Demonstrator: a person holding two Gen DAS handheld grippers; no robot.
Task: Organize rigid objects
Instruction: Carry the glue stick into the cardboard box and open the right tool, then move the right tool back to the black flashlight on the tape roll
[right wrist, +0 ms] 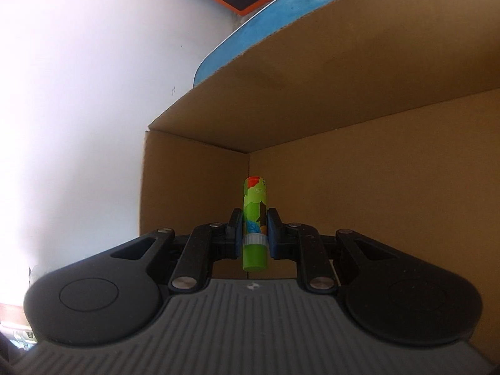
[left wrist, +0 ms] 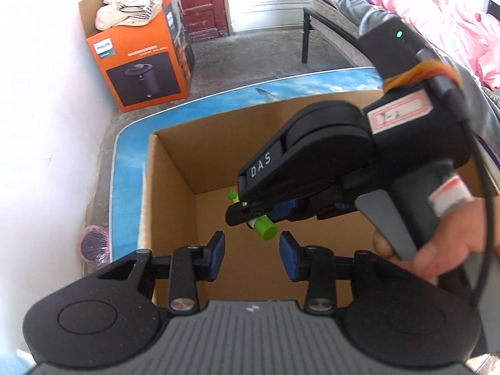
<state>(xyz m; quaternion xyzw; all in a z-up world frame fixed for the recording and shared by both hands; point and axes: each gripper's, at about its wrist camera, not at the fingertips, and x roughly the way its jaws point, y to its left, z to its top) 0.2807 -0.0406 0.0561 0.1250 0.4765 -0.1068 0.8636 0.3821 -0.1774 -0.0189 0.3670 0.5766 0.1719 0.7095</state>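
My right gripper (right wrist: 254, 228) is shut on a green glue stick (right wrist: 254, 218) with a leaf print, held across the pads inside an open cardboard box (right wrist: 343, 93). In the left wrist view the right gripper (left wrist: 250, 215) reaches down into the box (left wrist: 175, 162) with the glue stick (left wrist: 265, 226) poking out of its fingers. My left gripper (left wrist: 251, 248) is open and empty, just above the box's near rim and just below the glue stick.
The box stands on a blue table (left wrist: 128, 168) against a white wall (left wrist: 37, 125). An orange Philips carton (left wrist: 137, 62) stands on the floor beyond. A bed with pink bedding (left wrist: 437, 15) is at the far right. A dark round thing in plastic (left wrist: 93, 243) lies left of the table.
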